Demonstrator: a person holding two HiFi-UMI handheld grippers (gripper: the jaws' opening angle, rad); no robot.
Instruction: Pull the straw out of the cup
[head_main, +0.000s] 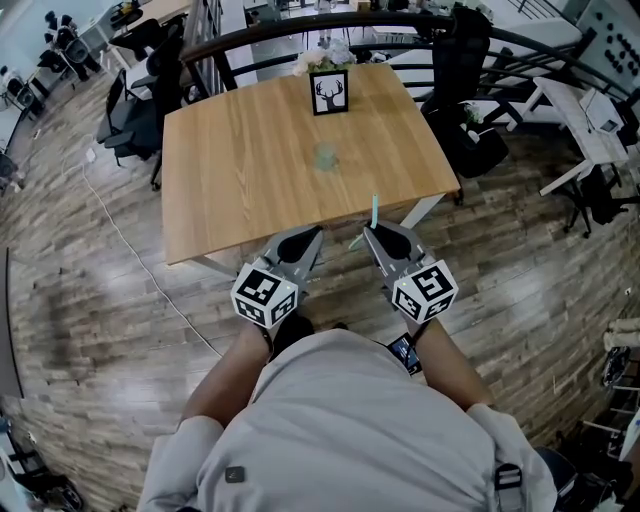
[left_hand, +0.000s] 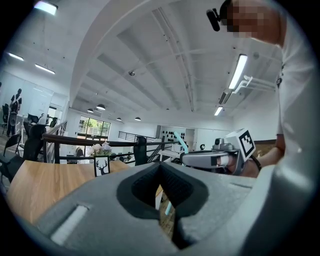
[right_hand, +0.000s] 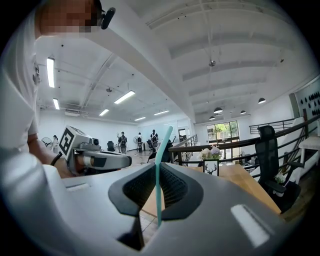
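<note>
Straw, pinched in the right gripper, looks fully out of the cup mid-table, so only setting it down likely remains; left gripper is pressed together, empty.

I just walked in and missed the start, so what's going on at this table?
A person holds a gripper in each hand. The right gripper is shut on a teal straw, which stands upright between its jaws, already out of the clear cup. The cup stands in the middle of the wooden table. The left gripper is shut and empty. Both grippers are just off the table's near edge.
</note>
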